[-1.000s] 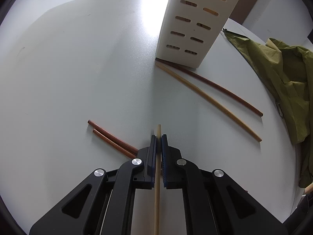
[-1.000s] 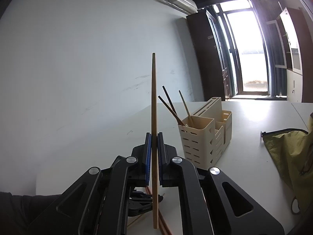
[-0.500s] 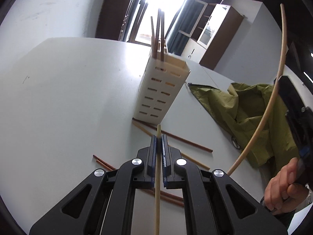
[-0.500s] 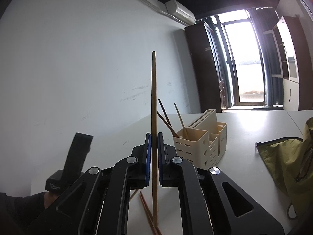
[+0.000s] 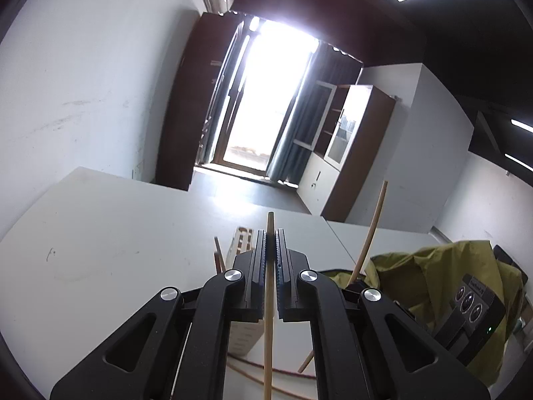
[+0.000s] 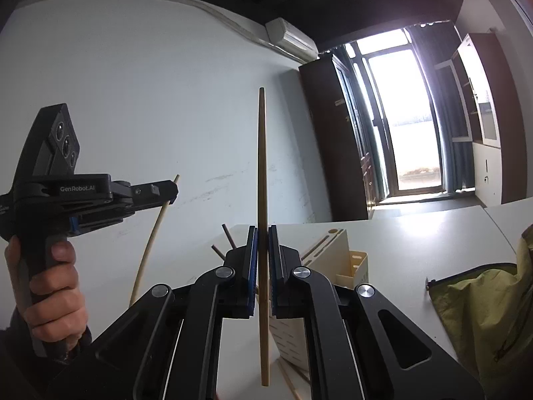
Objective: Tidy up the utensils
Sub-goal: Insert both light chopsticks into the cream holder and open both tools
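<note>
My left gripper is shut on a light wooden chopstick and held high above the table. My right gripper is shut on another light chopstick, held upright. The cream slotted utensil holder stands on the white table just beyond both grippers, partly hidden by the fingers; it shows in the left wrist view too. Dark chopsticks stick out of it. The right gripper's chopstick shows in the left wrist view, and the left gripper shows in the right wrist view.
An olive green bag lies on the table to the right, and it shows in the right wrist view. Loose chopsticks lie on the table by the holder's base. A wall is at the left, a bright doorway behind.
My left gripper has lifted its chopstick off the table and tilted up, level with the holder's top. My right gripper has moved closer to the holder, its chopstick still upright.
</note>
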`<state>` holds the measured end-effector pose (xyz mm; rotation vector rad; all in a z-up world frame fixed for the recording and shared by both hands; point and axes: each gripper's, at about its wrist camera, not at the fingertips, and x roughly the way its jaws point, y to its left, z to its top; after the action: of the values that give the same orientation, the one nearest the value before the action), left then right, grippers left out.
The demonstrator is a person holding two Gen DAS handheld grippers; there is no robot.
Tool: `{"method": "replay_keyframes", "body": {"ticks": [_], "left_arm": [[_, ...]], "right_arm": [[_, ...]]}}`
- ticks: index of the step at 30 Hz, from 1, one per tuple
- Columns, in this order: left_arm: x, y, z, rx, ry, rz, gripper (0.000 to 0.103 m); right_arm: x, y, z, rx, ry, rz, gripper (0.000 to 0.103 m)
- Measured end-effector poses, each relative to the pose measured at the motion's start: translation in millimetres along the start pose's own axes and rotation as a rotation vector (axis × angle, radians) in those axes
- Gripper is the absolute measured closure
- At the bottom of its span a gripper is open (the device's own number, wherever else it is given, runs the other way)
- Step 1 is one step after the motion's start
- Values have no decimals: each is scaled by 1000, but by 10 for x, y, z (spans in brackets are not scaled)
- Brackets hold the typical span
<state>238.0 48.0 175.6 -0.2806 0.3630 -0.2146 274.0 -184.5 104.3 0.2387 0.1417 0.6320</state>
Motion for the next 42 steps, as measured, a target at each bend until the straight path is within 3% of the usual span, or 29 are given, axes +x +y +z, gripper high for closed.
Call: {"method": "replay_keyframes", "body": {"ticks": [2,4,10,15,23,32,38,40,42], "left_arm": [[104,-70,140,-8,-93,57,99],[306,-146,241,-9,-128,74,99],[951,-243,341,-33,-185,82,99],[1338,-182,265,-55,-144,74,99],[1347,-126,57,-61,-161,116,99],[1288,-288,-118,60,-225,216,99],[1365,-245,-216,54,-173,218,99],[1335,-241,-267,62,-166,233,95],[1264,-222,-278,53,-167,233,68]], "right_arm": [[129,-46,81,5,-26,2,96],[239,-86,148,6,-56,1,96],[564,-215,130,-17,-84,-6,96],[592,-338,-78,-1,-89,-16,96],[618,-309,-228,-28,-57,-13,96],[604,-330,-188,-15,-33,1,96],[554,-232,-119,-37,-37,8,96],[518,-212,-73,-39,-40,12,93],[426,-211,-53,-35,-69,14,82]]}}
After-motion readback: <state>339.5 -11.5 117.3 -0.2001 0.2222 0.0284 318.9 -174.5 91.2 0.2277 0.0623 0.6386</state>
